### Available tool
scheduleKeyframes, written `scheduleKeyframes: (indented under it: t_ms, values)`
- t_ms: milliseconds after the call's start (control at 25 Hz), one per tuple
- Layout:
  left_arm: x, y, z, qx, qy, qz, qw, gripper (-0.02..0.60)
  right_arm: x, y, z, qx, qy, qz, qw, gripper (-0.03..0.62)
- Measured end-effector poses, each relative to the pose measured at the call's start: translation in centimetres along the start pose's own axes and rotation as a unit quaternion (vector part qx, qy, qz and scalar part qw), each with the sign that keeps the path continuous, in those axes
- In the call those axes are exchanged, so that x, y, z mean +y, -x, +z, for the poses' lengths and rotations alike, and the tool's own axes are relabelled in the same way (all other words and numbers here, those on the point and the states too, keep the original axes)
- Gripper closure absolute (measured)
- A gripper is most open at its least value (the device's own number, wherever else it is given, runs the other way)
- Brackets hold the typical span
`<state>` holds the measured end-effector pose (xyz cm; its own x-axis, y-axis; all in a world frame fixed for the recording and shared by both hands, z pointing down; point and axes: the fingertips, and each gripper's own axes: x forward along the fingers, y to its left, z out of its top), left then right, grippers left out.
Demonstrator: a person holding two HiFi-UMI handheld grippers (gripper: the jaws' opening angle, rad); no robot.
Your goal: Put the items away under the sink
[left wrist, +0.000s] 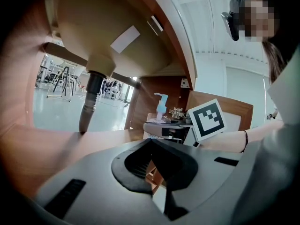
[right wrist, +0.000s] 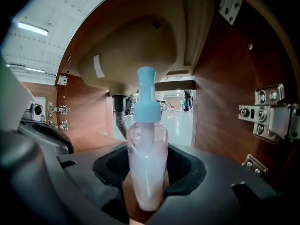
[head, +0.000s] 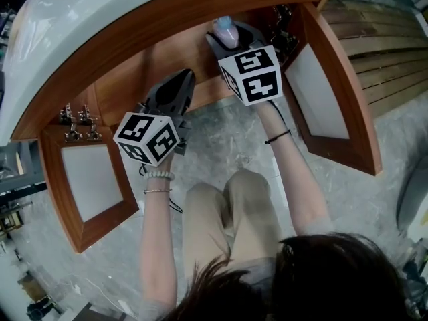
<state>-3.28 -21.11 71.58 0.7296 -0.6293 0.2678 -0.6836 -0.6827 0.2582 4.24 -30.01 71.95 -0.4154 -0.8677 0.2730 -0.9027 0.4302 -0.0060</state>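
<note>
Bottle [right wrist: 146, 153]: blue pump, pink liquid, upright, clamped in right gripper [right wrist: 146, 193], inside open cabinet [right wrist: 220, 102] below sink [right wrist: 136, 46], near pipe [right wrist: 119, 118] | left gripper [left wrist: 161, 170]: closed, empty, beside right gripper at cabinet mouth

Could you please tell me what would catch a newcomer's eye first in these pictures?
First comes the pump bottle with its blue top and pinkish liquid, clamped upright in the right gripper at the mouth of the wooden cabinet. Above it bulges the beige underside of the sink basin with its dark drain pipe. The left gripper hangs empty alongside, and both cabinet doors stand open.
</note>
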Motion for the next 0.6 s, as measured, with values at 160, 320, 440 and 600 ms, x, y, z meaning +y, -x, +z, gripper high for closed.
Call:
scheduleKeyframes:
  t_ms: [160,320,440,600]
  values:
    - [-0.1,0.1,0.4,-0.001,-0.001,0.001,1.0000,0.580,0.1,0.1,0.0,0.001,0.011,-0.001,1.000,0.391]
    - [-0.3,0.2,0.5,-0.002,-0.002,0.001,1.0000,0.580,0.1,0.2,0.1,-0.004,0.001,0.001,1.000,0.390]
    - [-0.7,0.4,0.5,0.000,0.000,0.000,1.0000,0.579,0.2,0.5,0.2,-0.005,-0.004,-0.002,1.000,0.388]
    - [-1.6,0.8,0.7,0.007,0.011,-0.011,0.9999,0.578,0.2,1.3,0.6,-0.004,-0.019,-0.005,1.000,0.353]
